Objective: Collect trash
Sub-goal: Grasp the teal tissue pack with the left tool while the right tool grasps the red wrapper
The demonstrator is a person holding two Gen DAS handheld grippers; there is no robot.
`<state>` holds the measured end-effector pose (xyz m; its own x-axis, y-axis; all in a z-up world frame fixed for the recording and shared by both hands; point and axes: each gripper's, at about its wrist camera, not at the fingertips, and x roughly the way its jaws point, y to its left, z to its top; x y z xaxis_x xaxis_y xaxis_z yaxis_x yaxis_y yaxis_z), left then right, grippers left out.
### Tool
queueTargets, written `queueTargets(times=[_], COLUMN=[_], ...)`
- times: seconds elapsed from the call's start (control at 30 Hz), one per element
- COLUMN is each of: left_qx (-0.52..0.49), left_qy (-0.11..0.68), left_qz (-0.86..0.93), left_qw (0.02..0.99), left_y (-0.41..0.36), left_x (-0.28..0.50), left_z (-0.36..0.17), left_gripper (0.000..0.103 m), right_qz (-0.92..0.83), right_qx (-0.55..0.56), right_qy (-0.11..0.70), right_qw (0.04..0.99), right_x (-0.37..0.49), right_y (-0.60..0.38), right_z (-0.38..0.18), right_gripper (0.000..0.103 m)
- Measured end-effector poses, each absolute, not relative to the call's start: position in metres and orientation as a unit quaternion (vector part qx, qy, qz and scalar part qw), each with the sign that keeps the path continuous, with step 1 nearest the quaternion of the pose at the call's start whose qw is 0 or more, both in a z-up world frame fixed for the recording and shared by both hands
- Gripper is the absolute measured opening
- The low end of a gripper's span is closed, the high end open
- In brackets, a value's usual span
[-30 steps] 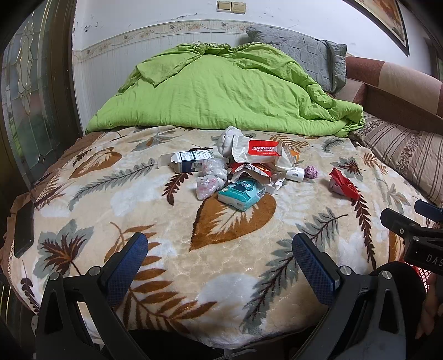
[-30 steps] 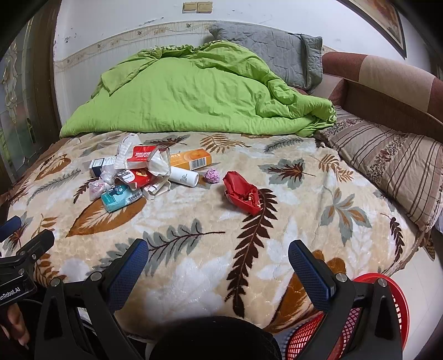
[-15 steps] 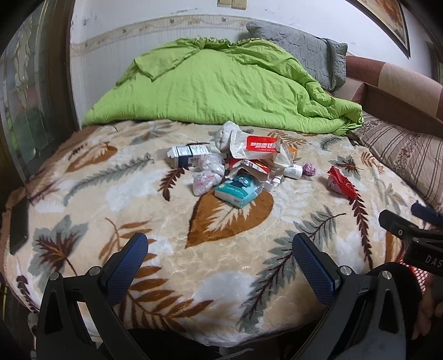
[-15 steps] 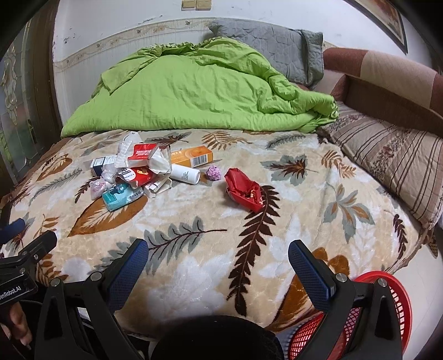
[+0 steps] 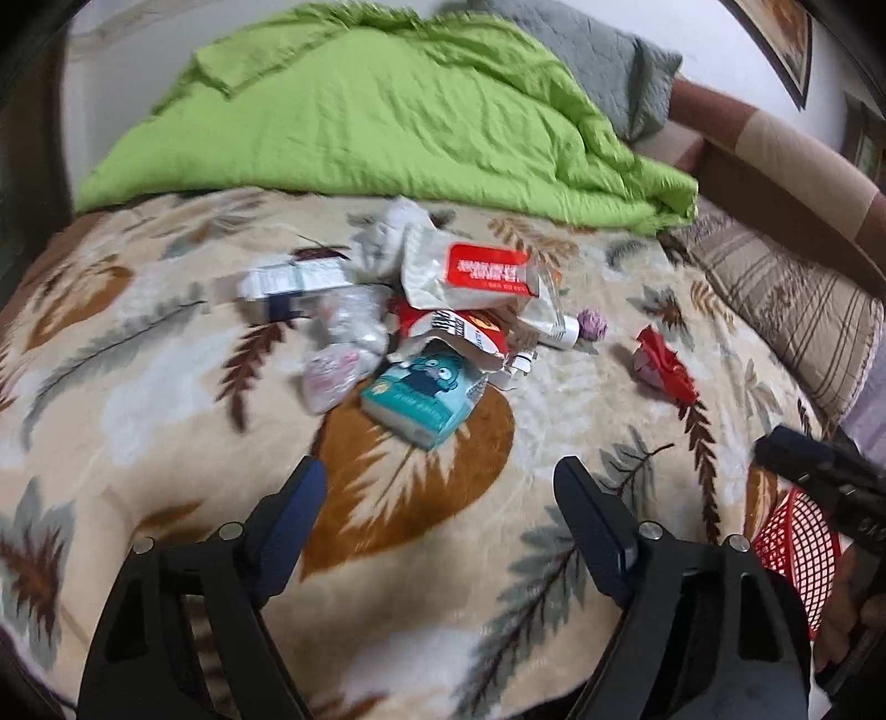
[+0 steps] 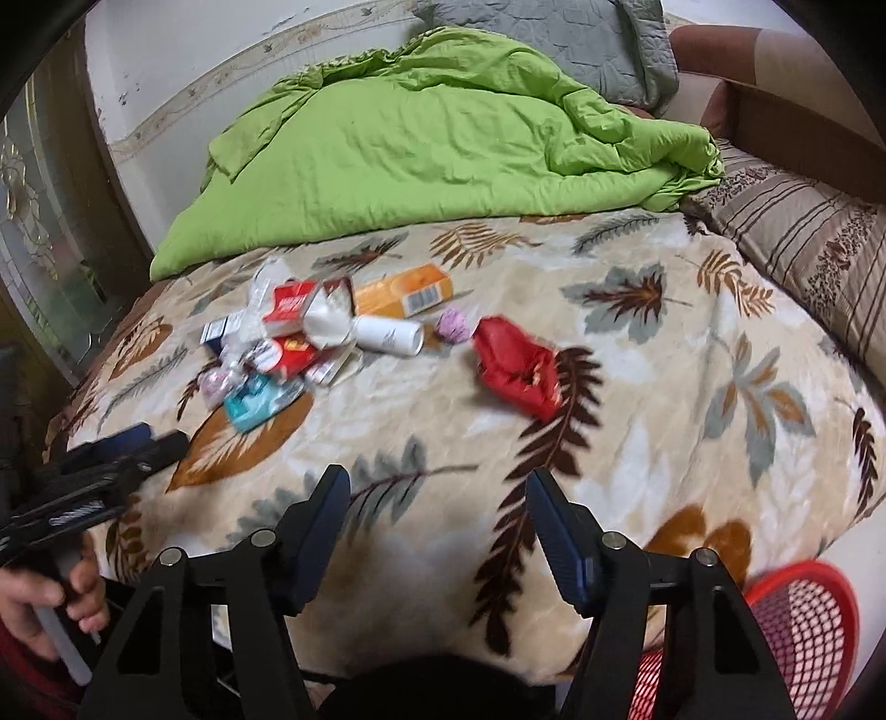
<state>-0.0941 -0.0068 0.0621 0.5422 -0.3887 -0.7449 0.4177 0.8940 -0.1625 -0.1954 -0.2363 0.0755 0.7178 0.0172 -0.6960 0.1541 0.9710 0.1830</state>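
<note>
A heap of trash lies on the leaf-patterned blanket (image 5: 166, 387): a teal tissue pack (image 5: 423, 396), a white-and-red pouch (image 5: 470, 277), a blue-and-white box (image 5: 293, 282), a white bottle (image 6: 387, 335) and an orange box (image 6: 404, 291). Apart from the heap lie a purple wad (image 6: 453, 325) and a crumpled red wrapper (image 6: 518, 368). My left gripper (image 5: 437, 487) hovers short of the teal pack, its jaws closing with nothing between them. My right gripper (image 6: 437, 495) hangs over bare blanket below the red wrapper, jaws also closing on nothing.
A red mesh basket (image 6: 803, 626) stands on the floor at the bed's near right corner. A green duvet (image 5: 387, 122) and a grey pillow (image 6: 554, 39) fill the far side; a striped pillow (image 6: 803, 238) lies at the right. A hand (image 6: 50, 598) holds the left gripper's handle.
Both grippers have moved in over the bed towards the trash and tipped further down. Both pairs of jaws have narrowed from wide open. The trash has not moved.
</note>
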Motion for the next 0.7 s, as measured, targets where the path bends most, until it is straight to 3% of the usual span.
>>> queueTargets(times=[0.4, 0.5, 0.63, 0.7], left_qx=[0.073, 0.076, 0.054, 0.038], left_qy=[0.453, 0.456, 0.458, 0.465], left_qz=[-0.219, -0.214, -0.228, -0.237], left_qw=[0.861, 0.861, 0.857, 0.852], left_y=[-0.049, -0.05, -0.04, -0.033], left_x=[-0.021, -0.016, -0.02, -0.03], left_z=[0.02, 0.016, 0.018, 0.022], left_gripper=[0.078, 0.057, 0.042, 0.041], right_qz=[-0.031, -0.037, -0.029, -0.02], right_qx=[0.133, 0.151, 0.184, 0.199], right_qy=[0.413, 0.424, 0.437, 0.44], right_qw=[0.901, 0.892, 0.88, 0.875], right_x=[-0.139, -0.122, -0.1, -0.09], right_y=[-0.296, -0.311, -0.325, -0.326], right_z=[0.072, 0.061, 0.043, 0.034], right_gripper=[0.07, 0.071, 0.071, 0.071])
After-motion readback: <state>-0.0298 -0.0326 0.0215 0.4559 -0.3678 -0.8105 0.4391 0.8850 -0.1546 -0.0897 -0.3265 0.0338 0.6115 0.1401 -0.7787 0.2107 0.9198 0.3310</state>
